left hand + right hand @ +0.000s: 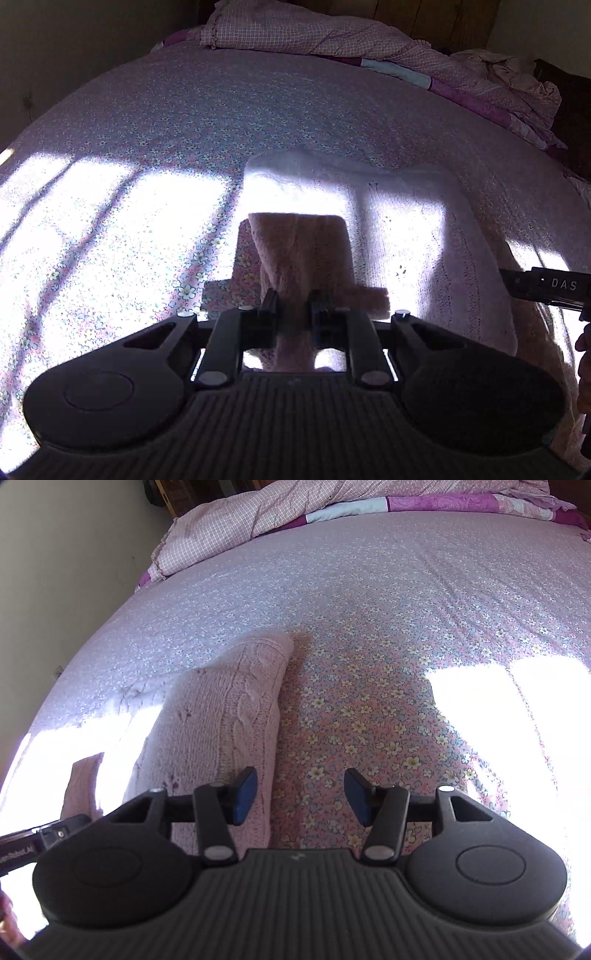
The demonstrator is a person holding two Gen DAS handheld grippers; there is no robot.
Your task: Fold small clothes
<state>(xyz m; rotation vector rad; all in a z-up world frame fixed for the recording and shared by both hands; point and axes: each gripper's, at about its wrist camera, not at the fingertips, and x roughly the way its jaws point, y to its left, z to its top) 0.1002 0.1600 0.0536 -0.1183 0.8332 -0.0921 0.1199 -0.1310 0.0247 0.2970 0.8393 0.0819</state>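
A pale pink cable-knit sweater [406,229] lies flat on the flowered bed sheet [147,129], partly in bright sun. My left gripper [293,299] is shut on its sleeve [299,251], which stands up from the fingers and hangs below them. In the right wrist view the sweater [229,709] runs away from me at left, folded edge toward the middle. My right gripper [301,794] is open with nothing between its blue pads; its left finger hovers over the sweater's edge, its right finger over the sheet [388,720]. The right gripper's body [546,286] shows at the left view's right edge.
A bunched pink checked quilt [295,33] lies across the far end of the bed, also in the right view as the quilt [258,506]. A wall borders the bed on the left. Bare sheet spreads left of the sweater and to its right.
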